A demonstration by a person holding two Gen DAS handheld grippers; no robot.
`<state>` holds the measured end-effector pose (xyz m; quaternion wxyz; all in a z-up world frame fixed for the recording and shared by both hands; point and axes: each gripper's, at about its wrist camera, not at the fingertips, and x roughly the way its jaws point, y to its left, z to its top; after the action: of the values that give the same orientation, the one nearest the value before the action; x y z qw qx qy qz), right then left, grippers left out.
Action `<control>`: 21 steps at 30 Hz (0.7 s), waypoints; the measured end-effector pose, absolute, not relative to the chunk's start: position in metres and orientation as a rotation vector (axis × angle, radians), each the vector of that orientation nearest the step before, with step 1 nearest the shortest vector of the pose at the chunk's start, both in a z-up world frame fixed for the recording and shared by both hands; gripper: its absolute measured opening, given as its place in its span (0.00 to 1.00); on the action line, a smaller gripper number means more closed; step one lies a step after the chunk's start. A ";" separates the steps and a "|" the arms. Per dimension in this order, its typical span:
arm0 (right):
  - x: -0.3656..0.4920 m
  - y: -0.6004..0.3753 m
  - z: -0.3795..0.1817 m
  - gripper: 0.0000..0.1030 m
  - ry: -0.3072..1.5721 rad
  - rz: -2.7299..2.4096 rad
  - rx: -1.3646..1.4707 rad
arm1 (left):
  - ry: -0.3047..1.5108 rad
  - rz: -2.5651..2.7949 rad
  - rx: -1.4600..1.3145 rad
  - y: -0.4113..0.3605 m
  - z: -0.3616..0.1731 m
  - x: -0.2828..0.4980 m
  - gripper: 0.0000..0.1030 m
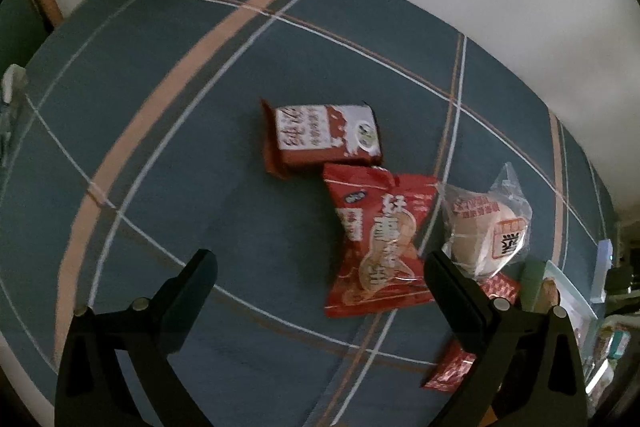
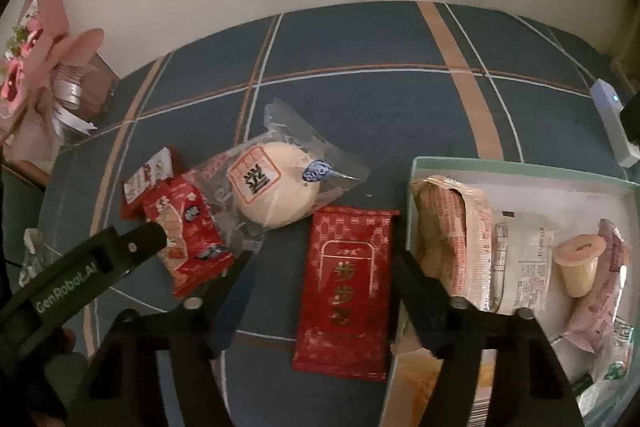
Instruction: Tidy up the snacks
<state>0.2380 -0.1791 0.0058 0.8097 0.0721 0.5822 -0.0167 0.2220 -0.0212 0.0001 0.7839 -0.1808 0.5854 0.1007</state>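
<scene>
The flat red packet with gold characters (image 2: 346, 297) lies on the blue plaid cloth of the counter (image 2: 360, 39), just left of the pale green box (image 2: 412, 187) and between the two fingers of the right gripper (image 2: 320, 259); those fingers stand part-way apart, one on either side of the packet, and the pads do not appear to press it, so nothing is held. Above it a round pale bun in a clear wrapper (image 2: 272, 187) rests with its lower edge touching the packet's top corner; to the bun's left a crinkled red snack bag (image 2: 188, 243) overlaps a red-and-white packet (image 2: 148, 179) behind it. In the box lie an orange-printed wrapped cake (image 2: 452, 227), a white labelled sachet (image 2: 524, 267), a small jelly cup (image 2: 578, 263) and a pinkish wrapped snack (image 2: 600, 311). A pink bouquet with white ribbon (image 2: 44, 67) sits at the far left edge; a white device with a small blue light (image 2: 612, 119) stands at the right.

In the left wrist view, the left gripper (image 1: 320, 263) has its fingers spread wide and empty above the cloth; its right finger (image 1: 452, 287) sits beside the red snack bag (image 1: 376, 243); the red-and-white packet (image 1: 320, 135) lies just beyond, and the bun (image 1: 484, 227) to the right.
</scene>
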 end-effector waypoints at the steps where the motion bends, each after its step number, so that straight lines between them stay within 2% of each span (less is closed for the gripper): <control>1: 0.238 -0.180 0.003 0.61 1.258 -0.039 0.158 | 1.263 0.213 -0.388 -0.023 -0.002 0.223 0.99; 2: 0.239 -0.182 -0.002 0.59 1.274 -0.043 0.165 | 1.263 0.206 -0.383 -0.025 -0.003 0.224 0.98; 5: 0.240 -0.184 -0.004 0.57 1.276 -0.048 0.156 | 1.257 0.195 -0.364 -0.031 -0.006 0.228 0.85; 7: 0.241 -0.185 -0.005 0.56 1.274 -0.055 0.156 | 1.251 0.186 -0.355 -0.034 -0.008 0.230 0.72; 11: 0.243 -0.178 -0.007 0.56 1.278 -0.063 0.120 | 1.234 0.149 -0.356 -0.041 -0.009 0.235 0.56; 13: 0.244 -0.176 -0.007 0.56 1.280 -0.066 0.108 | 1.223 0.133 -0.347 -0.044 -0.007 0.235 0.40; 14: 0.243 -0.175 -0.007 0.56 1.281 -0.068 0.102 | 1.220 0.129 -0.339 -0.047 -0.006 0.236 0.36; 21: 0.242 -0.166 -0.009 0.56 1.289 -0.046 0.091 | 1.238 0.165 -0.307 -0.045 -0.003 0.238 0.33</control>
<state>0.2421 -0.1657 -0.0086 0.7981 0.0425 0.6007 -0.0216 0.2377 -0.0447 -0.0028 0.8003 -0.1430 0.5772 0.0771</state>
